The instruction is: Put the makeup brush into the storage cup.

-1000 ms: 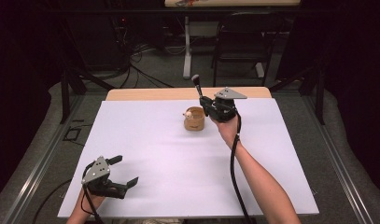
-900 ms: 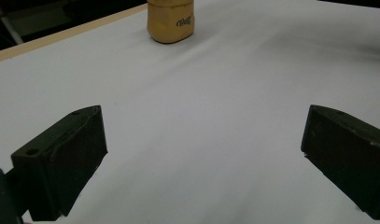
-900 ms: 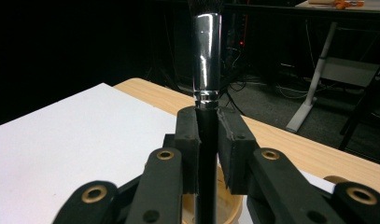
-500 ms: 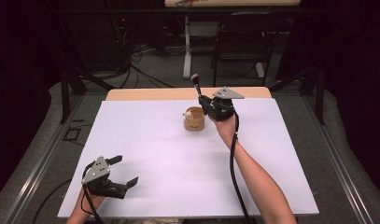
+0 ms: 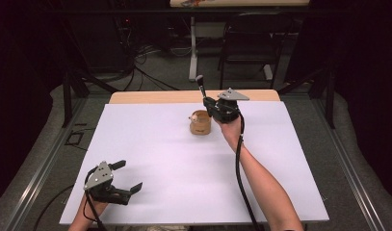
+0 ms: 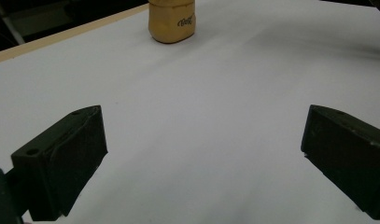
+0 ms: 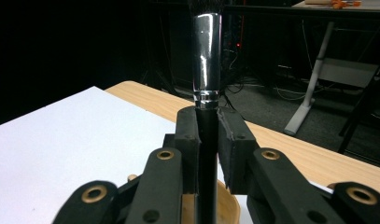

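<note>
Brush (image 7: 207,60) in right gripper (image 7: 208,123) above wooden cup (image 5: 200,123)

The brush (image 7: 207,60) has a glossy metal ferrule and a dark handle; the tan holder (image 5: 200,123) looks wooden; matt white paper (image 5: 184,159) covers the wood table (image 5: 150,97).

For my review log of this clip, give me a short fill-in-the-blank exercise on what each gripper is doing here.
1. The right gripper is shut on a makeup ____.
2. The left gripper has its jaws ____ with nothing between them.
3. The brush stands beside a tan wooden ____ on the white table.

Missing words: brush; open; cup
</note>
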Demonstrator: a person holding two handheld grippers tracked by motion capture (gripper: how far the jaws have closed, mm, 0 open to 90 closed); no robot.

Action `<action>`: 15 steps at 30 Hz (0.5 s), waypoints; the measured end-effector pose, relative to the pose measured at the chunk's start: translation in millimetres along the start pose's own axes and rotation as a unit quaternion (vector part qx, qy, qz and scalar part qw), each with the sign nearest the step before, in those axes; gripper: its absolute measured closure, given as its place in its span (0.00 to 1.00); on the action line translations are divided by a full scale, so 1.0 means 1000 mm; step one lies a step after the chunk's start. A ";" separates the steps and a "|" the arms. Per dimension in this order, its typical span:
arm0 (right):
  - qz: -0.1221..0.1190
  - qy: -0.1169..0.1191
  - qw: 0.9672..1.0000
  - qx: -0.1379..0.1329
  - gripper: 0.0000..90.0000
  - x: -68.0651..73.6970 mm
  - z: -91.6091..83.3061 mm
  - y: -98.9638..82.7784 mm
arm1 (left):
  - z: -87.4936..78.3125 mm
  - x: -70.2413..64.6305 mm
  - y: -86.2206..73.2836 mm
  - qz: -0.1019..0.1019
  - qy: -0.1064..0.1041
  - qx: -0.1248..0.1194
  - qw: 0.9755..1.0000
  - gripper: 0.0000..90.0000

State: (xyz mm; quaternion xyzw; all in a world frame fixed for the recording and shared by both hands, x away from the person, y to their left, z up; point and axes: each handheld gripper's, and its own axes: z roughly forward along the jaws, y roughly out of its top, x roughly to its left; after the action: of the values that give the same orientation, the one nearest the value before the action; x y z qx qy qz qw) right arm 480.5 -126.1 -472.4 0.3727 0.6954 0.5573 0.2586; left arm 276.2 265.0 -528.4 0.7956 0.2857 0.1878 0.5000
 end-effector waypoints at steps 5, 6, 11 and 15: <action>-0.002 0.000 1.000 0.001 0.88 0.002 0.003 0.002 | 0.000 0.000 0.000 0.000 0.001 0.001 1.000 0.00; -0.003 0.002 1.000 0.003 0.88 0.002 0.004 0.002 | 0.000 0.000 0.000 0.000 0.001 0.002 1.000 0.00; -0.005 0.007 1.000 0.000 0.88 0.004 0.009 0.002 | 0.000 0.000 0.000 0.000 0.002 0.001 1.000 0.00; -0.001 0.007 1.000 0.004 0.88 0.004 0.015 0.001 | 0.000 0.000 0.000 0.000 0.001 0.001 1.000 0.00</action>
State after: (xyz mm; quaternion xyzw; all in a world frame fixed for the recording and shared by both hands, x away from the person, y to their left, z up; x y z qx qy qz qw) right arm 490.1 -113.6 -475.3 0.3695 0.6995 0.5569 0.2531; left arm 276.1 264.9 -528.4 0.7963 0.2861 0.1880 0.4987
